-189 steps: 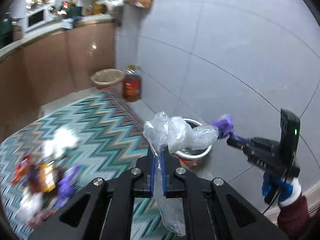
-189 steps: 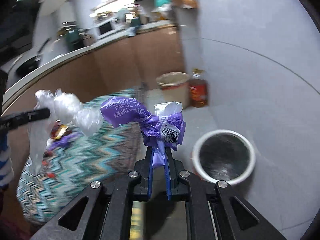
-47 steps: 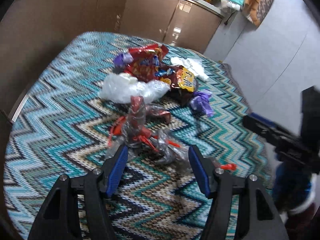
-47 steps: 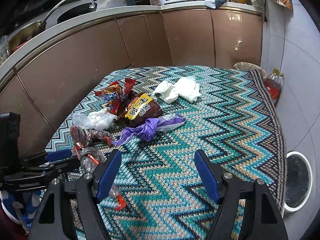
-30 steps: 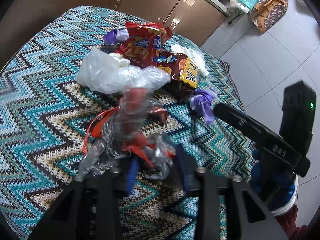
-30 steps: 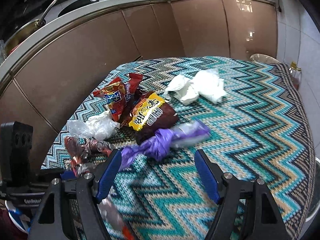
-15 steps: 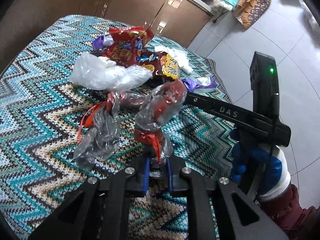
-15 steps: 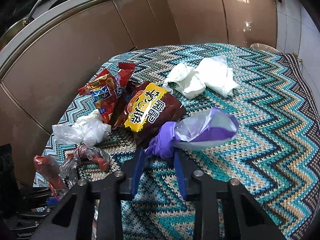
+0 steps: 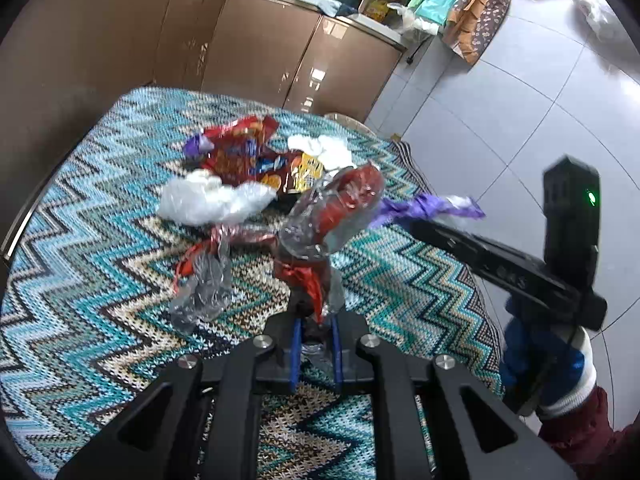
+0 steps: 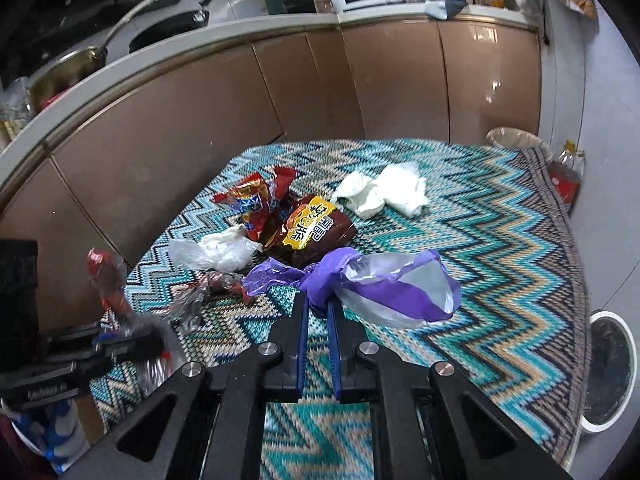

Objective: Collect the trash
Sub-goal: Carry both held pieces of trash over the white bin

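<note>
— Trash on the zigzag rug (image 10: pixel 500 240): what has each claw got?

— The left gripper (image 9: pixel 316 336) is clamped on a crumpled clear-and-red wrapper (image 9: pixel 340 216), which stands up off the rug above its blue pads. The right gripper (image 10: pixel 318 312) has its jaws closing on the twisted neck of a purple-and-clear bag (image 10: pixel 392 288), the pads already pressing it; the bag bulges out to the right of the fingers.

— And what lies loose?

— A brown snack bag (image 10: pixel 316 228) with a yellow label, a red snack packet (image 10: pixel 252 200) beside it, white crumpled tissue (image 10: pixel 384 192) further back, a clear plastic bag (image 10: pixel 216 252) and another clear-and-red scrap (image 9: pixel 204 280) — all on the rug. A white-rimmed bin (image 10: pixel 612 368) stands on the tiled floor just off the rug's right edge.
</note>
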Tool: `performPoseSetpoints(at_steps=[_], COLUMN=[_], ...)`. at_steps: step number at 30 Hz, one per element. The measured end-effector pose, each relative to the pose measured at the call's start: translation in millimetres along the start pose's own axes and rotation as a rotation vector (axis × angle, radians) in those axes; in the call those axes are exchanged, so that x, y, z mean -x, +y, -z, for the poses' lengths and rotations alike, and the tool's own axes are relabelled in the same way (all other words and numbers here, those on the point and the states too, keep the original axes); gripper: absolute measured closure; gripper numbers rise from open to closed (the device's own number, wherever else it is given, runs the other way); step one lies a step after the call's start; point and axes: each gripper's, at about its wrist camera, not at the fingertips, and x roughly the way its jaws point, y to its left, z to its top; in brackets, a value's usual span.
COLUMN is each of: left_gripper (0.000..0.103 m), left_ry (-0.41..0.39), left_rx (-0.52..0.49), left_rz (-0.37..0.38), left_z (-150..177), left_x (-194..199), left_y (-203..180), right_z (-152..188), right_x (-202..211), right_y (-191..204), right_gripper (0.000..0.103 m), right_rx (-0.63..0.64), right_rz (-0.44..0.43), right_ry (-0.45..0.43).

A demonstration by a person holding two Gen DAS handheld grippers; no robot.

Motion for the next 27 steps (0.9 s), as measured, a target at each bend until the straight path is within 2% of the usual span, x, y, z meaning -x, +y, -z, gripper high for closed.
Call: performPoseSetpoints(at_steps=[8,13,18,20,27], left_gripper=[0.092,0.092,0.092,0.092,0.092], left_ry=[-0.065,-0.083,-0.049,-0.013,0.089], left_rx=[-0.076,-0.169,-0.27,-0.317,-0.432], left_rz=[-0.02,0.01,0.073,0.107,0.184], left_z=[-33.4,-64.3,-89.1,-96.4,-95.9], left_x=[8.3,-9.8,-56.4,-89.5,-191.6], left_y=[-40.6,-96.4,-170.0,-209.9,-322.6], right_z=[18.3,38.1,63.3,75.3,105.4], right_x=[57.9,108.1,147.9,160.4,180.4], right_y=[-17.2,-55.4,-114.3,-144.5,-242.6], right_gripper=[0.094,0.094,0.094,0.094,0.094], right_rx=[-0.013,-0.062,-0.135,-0.18,-0.31], right_rz=[0.029,0.113,0.24,0.292,0.431], right_ry=[-0.077,-0.134,-0.149,-0.145,-0.121])
